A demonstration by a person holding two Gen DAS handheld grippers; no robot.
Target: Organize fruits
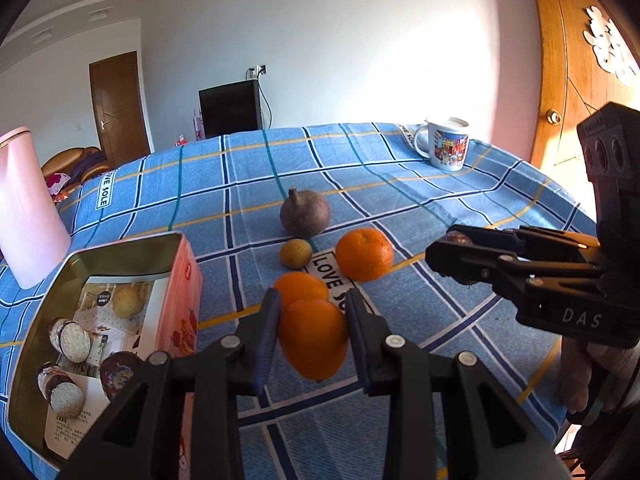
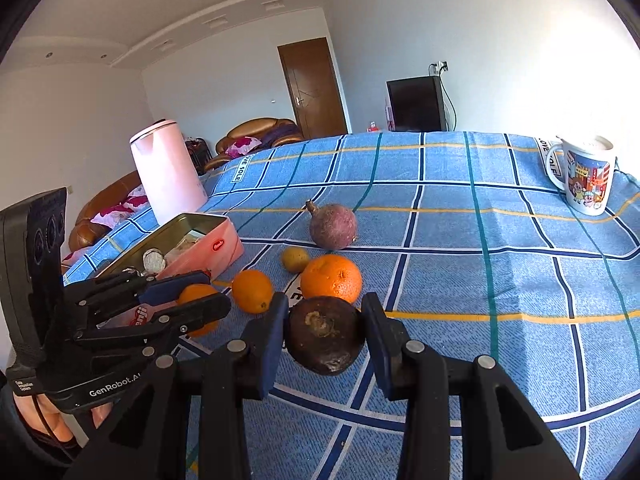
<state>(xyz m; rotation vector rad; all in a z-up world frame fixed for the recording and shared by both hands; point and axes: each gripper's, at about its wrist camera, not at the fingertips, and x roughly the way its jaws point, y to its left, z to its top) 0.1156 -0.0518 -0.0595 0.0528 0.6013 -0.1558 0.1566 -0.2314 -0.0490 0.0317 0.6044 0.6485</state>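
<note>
Both sets of jaws are closed down on fruit right now. Our left gripper (image 1: 312, 332) has a smooth small orange (image 1: 314, 338) pinched between its blue pads, lifted just above the checked cloth (image 1: 420, 320). Our right gripper (image 2: 324, 332) is clamped on a dark brown fruit (image 2: 325, 334), wrinkly and dull, with a rough pale scar facing the camera.

Taking the pink tin (image 1: 120, 320) as our landmark: the held orange hangs just beside its right wall, and another small orange (image 1: 302, 288) sits on the cloth right behind it. Further out from the tin there's a little yellow-brown fruit (image 1: 296, 253), a bigger dimpled orange (image 1: 365, 254), and beyond those a dusty purple round fruit (image 1: 305, 213) with a stubby stem. The dark fruit in the right gripper is well off to the tin's right.

The left wrist view looks straight down into the tin: metal inside, a printed paper liner, a few brown-skinned pieces with pale cut faces and one yellowish fruit. The right wrist view only catches the tin's rim and its red logo, but it gives us the dark fruit's skin up close, which the left view mostly hides behind the fingers.

Behind the tin stands a smooth pink jug (image 1: 28, 208); a glossy cartoon mug (image 1: 446, 144) sits at the far edge, well apart.
</note>
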